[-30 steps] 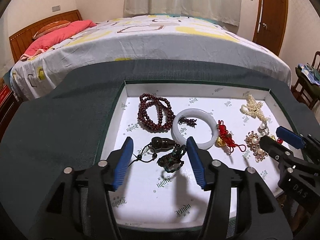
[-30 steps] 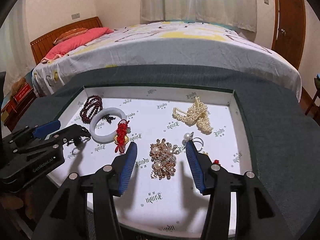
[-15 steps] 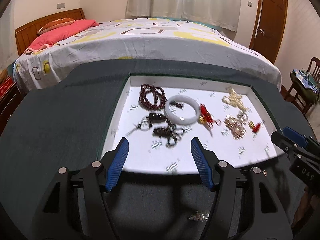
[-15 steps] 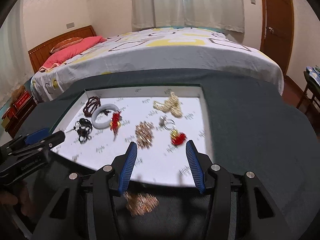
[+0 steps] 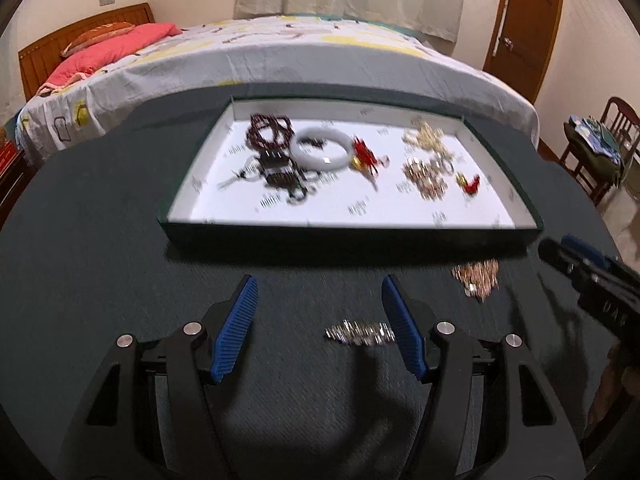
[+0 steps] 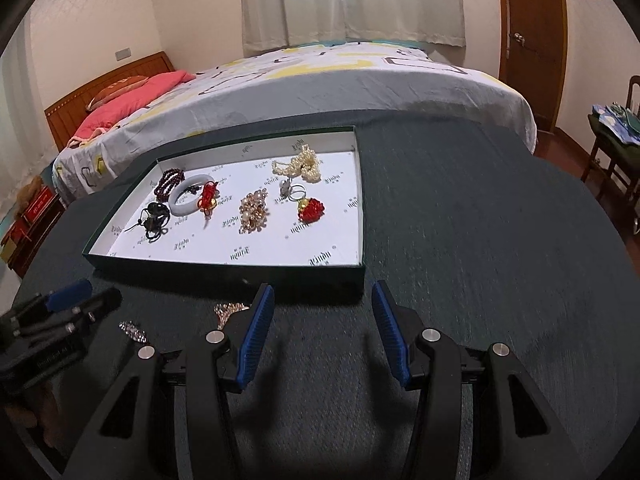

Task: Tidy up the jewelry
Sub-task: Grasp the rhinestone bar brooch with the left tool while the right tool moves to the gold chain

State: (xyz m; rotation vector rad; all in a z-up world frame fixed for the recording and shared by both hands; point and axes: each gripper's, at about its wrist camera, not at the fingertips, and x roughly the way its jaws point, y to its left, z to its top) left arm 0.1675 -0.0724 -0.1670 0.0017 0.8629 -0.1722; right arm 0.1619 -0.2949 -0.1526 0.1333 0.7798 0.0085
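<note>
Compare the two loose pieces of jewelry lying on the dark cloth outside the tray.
The silver piece is narrow and stretched out; the rose-gold piece is a broader, bunched cluster. The silver piece lies right by the left gripper, next to its right finger; the rose-gold piece lies nearer the tray, toward the right gripper. In the right wrist view that gripper's finger partly hides the rose-gold piece, while the silver one shows whole. Both rest on the cloth, ungripped.

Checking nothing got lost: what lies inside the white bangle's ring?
Inside the white bangle a small dark beaded piece lies on the tray lining; the red tassel charm covers its right rim.
</note>
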